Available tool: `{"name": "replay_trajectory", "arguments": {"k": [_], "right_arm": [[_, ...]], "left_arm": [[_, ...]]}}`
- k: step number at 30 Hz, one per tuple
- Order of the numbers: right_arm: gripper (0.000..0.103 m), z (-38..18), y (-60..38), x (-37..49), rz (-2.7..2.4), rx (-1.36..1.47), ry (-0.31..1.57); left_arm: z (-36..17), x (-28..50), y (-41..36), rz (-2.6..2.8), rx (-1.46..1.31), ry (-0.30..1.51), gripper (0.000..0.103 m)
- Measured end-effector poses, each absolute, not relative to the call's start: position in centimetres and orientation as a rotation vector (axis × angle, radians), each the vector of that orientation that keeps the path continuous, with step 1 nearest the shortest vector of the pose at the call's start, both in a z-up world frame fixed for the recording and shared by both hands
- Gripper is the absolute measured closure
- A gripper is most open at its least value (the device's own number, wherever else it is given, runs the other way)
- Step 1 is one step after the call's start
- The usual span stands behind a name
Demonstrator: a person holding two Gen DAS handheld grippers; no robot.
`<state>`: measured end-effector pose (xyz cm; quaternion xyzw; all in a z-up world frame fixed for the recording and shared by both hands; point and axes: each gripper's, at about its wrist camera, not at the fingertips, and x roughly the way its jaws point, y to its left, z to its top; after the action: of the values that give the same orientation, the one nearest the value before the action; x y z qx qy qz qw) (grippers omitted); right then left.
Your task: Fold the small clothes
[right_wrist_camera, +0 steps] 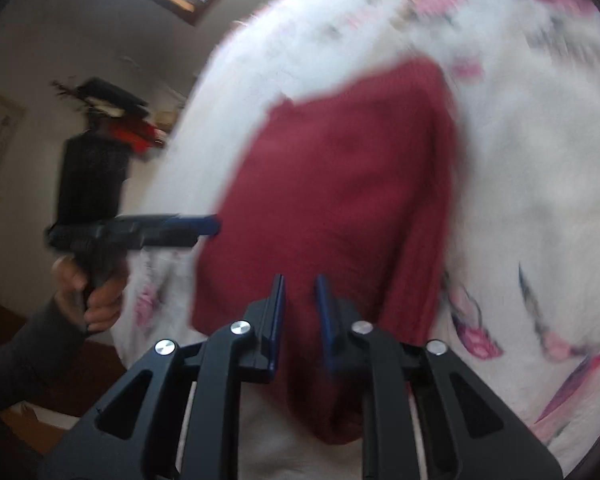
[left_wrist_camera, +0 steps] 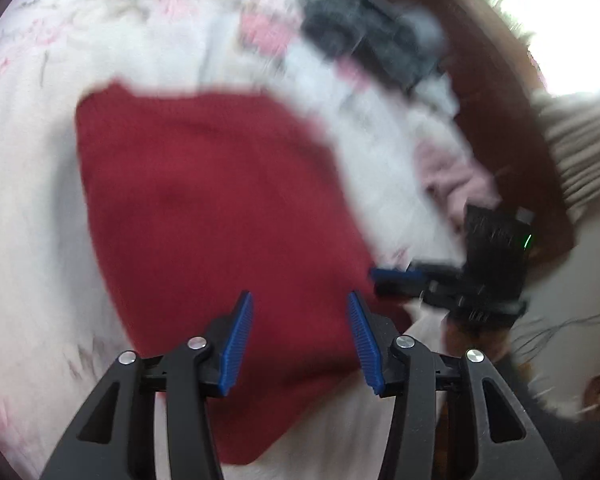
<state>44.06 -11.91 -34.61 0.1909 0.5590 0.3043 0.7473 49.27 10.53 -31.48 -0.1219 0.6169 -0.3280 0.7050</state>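
A red cloth (left_wrist_camera: 204, 216) lies flat on the bed (left_wrist_camera: 32, 208), which has a white cover with pink flowers. The cloth looks folded already, with a thick rolled edge on one side in the right view. The left gripper (left_wrist_camera: 300, 336) hangs just over the near edge of the cloth, and its jaws are spread wide with nothing in them. The right gripper (right_wrist_camera: 300, 316) is over the near end of the cloth too. Its jaws have a small gap and hold nothing, but the picture is blurry, so it is hard to be sure. A hand (right_wrist_camera: 96, 292) grips the left tool's handle off the side of the bed. A pile of dark and pink clothes (left_wrist_camera: 380, 48) waits at the far side. I think the next fold needs each gripper to pinch one near corner of the cloth. To do it well, go low, grab all the layers at once, and lift both corners together. Lay them on the far edge so the sides match. If only the top layer is grabbed, the fold could come open.
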Motion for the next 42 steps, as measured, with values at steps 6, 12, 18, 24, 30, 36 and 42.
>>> {"name": "replay_trajectory", "arguments": {"k": [6, 12, 18, 24, 30, 36, 42], "right_arm": [[0.09, -32.3, -12.7, 42.3, 0.633, 0.481, 1.161], [0.103, -35.4, -12.6, 41.5, 0.585, 0.453, 1.232], [0.086, -34.0, -13.3, 40.3, 0.605, 0.544, 1.199], [0.091, -35.9, -15.3, 41.2, 0.524, 0.562, 1.279], [0.051, -34.7, -19.8, 41.1, 0.522, 0.751, 1.224], [0.033, -35.4, -22.8, 45.9, 0.566, 0.952, 1.236], [0.031, -37.4, -21.7, 50.9, 0.599, 1.026, 1.276]], "left_arm": [[-29.3, 47.4, 12.0, -0.736, -0.369, 1.319, 0.06], [-33.6, 44.4, 11.0, -0.671, -0.309, 1.436, 0.058], [-32.7, 42.5, 11.9, -0.689, -0.359, 1.466, 0.057], [-32.9, 39.5, 15.9, -0.63, -0.406, 1.481, 0.053], [-32.3, 40.0, 21.5, -0.537, -0.619, 1.341, 0.026], [-34.4, 42.3, 22.3, -0.555, -0.788, 1.314, 0.025], [-36.8, 43.4, 22.3, -0.601, -0.871, 1.318, 0.025]]}}
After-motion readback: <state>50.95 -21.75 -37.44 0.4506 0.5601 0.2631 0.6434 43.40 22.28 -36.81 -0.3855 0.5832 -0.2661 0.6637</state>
